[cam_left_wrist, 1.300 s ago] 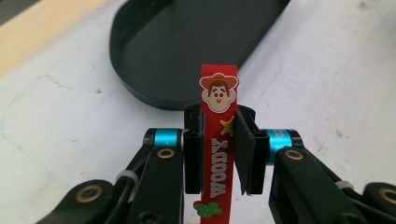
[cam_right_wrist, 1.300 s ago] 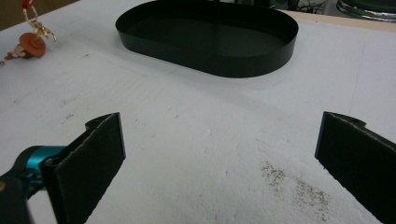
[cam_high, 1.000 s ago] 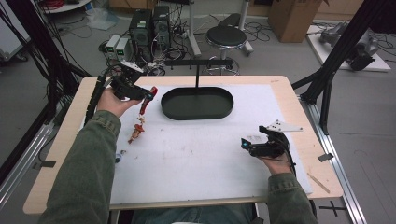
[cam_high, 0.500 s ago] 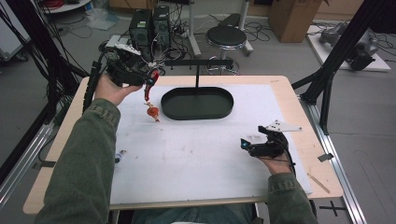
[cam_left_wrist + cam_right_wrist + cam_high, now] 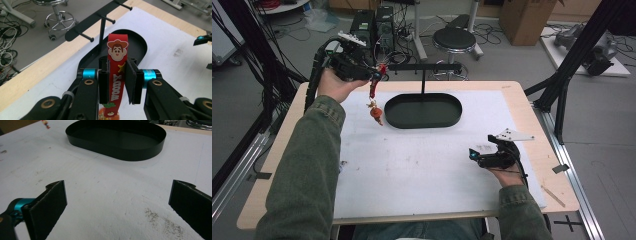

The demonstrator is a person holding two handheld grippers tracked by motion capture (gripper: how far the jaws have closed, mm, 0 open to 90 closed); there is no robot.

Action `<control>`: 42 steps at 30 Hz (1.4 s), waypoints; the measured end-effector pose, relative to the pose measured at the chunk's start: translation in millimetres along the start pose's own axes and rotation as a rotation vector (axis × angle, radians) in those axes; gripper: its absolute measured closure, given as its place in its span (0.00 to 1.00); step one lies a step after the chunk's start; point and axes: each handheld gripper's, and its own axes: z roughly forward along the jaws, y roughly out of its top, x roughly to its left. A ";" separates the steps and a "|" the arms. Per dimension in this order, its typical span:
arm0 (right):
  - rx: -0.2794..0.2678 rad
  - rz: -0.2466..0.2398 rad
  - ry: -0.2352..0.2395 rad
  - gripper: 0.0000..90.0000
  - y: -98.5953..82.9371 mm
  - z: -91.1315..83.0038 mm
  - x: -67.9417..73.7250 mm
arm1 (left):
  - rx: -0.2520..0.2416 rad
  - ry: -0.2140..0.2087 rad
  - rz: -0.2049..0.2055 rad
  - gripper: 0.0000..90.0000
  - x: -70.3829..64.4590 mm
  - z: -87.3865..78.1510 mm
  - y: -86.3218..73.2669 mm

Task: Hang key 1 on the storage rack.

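Observation:
My left gripper (image 5: 374,76) is raised above the table's far left corner, shut on a red keychain strap (image 5: 117,62) printed with a cartoon cowboy face. The strap hangs down from the jaws with an orange charm (image 5: 376,113) dangling at its end. Just to its right stands a black rack with a horizontal bar and pegs (image 5: 422,66) rising from a black oval tray (image 5: 423,110). In the left gripper view the pegs (image 5: 100,18) lie beyond the strap's top. My right gripper (image 5: 473,156) rests low at the table's right, open, with nothing between its jaws (image 5: 117,205).
A white mat (image 5: 432,165) covers the wooden table (image 5: 537,130). Beyond the far edge stand a stool (image 5: 453,37), cables and electronics boxes (image 5: 374,22). Black frame posts (image 5: 562,85) rise at the right and left sides.
My left gripper has lifted the strap off the mat and carried it up and rightward toward the rack's bar. The right gripper has stayed put.

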 end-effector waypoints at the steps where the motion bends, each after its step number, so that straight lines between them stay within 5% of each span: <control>1: 0.000 0.002 0.000 0.01 0.0 0.1 -0.2 | 0.003 0.004 0.006 0.83 -0.5 1.9 1.7; 42: -0.004 0.011 -0.001 0.01 0.2 -2.5 -4.0 | -0.084 0.023 0.036 0.83 -13.7 45.3 86.2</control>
